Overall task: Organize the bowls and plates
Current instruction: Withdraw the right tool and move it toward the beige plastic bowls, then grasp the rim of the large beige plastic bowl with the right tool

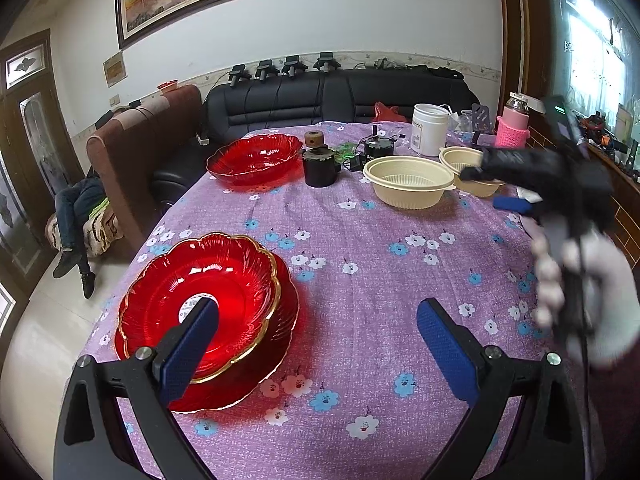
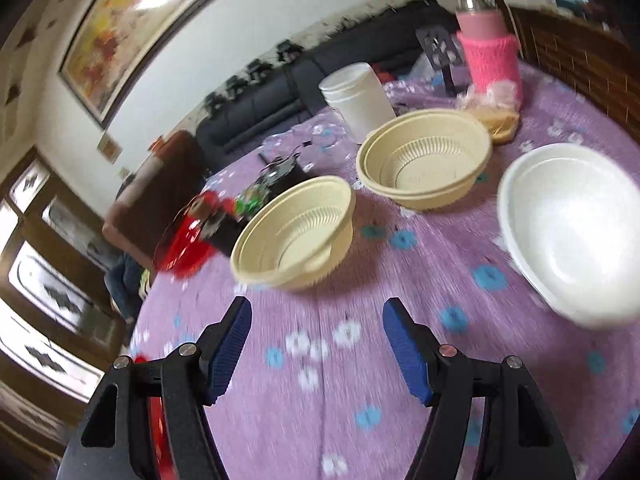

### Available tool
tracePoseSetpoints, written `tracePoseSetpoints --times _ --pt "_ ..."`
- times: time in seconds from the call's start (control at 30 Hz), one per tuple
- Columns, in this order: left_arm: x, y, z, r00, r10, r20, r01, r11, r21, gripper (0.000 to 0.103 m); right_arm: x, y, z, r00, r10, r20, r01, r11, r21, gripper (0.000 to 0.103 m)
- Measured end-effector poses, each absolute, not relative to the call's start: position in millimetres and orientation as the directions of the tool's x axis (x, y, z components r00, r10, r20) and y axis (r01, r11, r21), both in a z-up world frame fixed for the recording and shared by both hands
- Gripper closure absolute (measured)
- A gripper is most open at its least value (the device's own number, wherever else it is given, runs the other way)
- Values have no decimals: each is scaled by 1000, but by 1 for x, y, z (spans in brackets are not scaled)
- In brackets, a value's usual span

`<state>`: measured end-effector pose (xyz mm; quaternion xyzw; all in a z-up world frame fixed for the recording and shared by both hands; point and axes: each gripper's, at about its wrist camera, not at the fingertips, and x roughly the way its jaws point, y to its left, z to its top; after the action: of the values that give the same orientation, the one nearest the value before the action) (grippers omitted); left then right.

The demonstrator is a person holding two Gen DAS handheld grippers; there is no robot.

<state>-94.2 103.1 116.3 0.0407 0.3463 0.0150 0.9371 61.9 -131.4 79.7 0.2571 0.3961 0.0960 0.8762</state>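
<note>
In the left wrist view, two red glass plates lie stacked at the table's near left, and a third red plate sits far left. My left gripper is open and empty just right of the stack; its left finger overlaps the stack. Two beige bowls stand far right. In the right wrist view, my right gripper is open and empty above the cloth, just short of a beige bowl. A second beige bowl and a white bowl lie beyond and to the right.
A white jar, a pink-sleeved bottle, a black cylinder and small electronics stand at the table's far side. Sofas lie beyond the purple flowered tablecloth. The right hand tool blurs across the left wrist view.
</note>
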Motion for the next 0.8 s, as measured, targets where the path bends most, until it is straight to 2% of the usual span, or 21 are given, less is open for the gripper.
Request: tracePoseSetpoints --times 0.23,0.3,0.33,0.37,0.43,0.53,0.8 --pt "-92 112 117 758 69 -649 -13 996 91 4 127 -126 57 606 385 -696 142 809 570 30" --pt "-91 115 117 756 72 -651 -16 996 92 4 140 -124 49 580 388 -717 167 805 570 42" --pt "-91 116 117 755 74 -652 -19 996 91 4 143 -123 46 566 396 -723 171 802 573 65" --pt "-90 118 117 754 75 -652 -21 996 90 4 145 -123 43 552 409 -727 173 797 579 78" --pt "-90 121 116 754 76 -653 -30 996 81 4 145 -126 41 546 421 -724 172 790 589 88" --pt "-88 122 116 749 63 -660 -32 998 59 4 132 -130 43 542 431 -722 151 795 588 92" --pt "-96 111 120 752 2 -659 25 999 31 4 54 -143 49 408 543 -734 42 792 609 92"
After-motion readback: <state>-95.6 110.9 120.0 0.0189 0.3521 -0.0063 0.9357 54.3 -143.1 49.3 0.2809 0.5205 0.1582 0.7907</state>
